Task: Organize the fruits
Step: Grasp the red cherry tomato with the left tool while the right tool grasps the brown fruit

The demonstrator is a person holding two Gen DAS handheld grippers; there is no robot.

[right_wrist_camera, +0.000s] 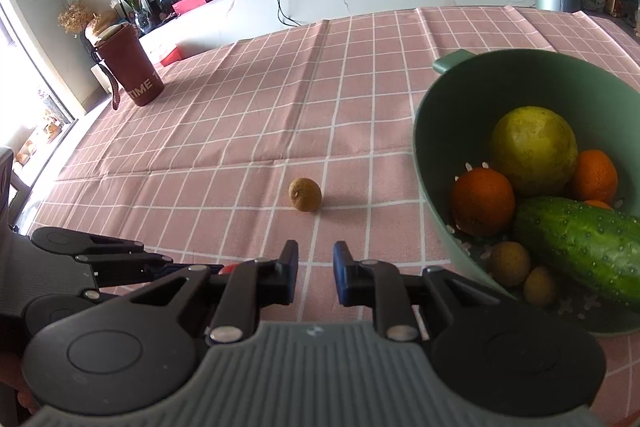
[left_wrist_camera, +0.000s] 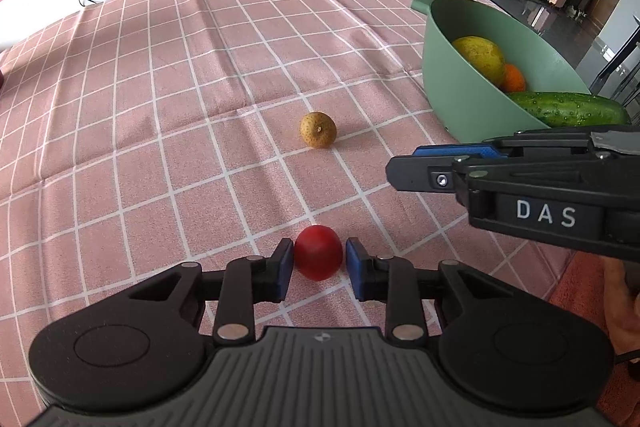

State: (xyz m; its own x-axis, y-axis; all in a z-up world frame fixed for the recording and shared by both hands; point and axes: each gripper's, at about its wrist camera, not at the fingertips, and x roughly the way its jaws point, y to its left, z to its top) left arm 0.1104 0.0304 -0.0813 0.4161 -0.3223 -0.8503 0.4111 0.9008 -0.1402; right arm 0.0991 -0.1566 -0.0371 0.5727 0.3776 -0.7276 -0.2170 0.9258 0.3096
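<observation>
Left hand-held gripper, low in the left wrist view, has its blue pads pressed on a small red fruit resting on the table; the fruit's underside is hidden behind the gripper body. Right hand-held gripper is closed as far as it goes, nothing between its pads. A small brown fruit lies mid-frame, its stem end toward the left. At the right a green bowl is cut by the frame edge; in it a cucumber runs from middle to lower right, partly out of view.
</observation>
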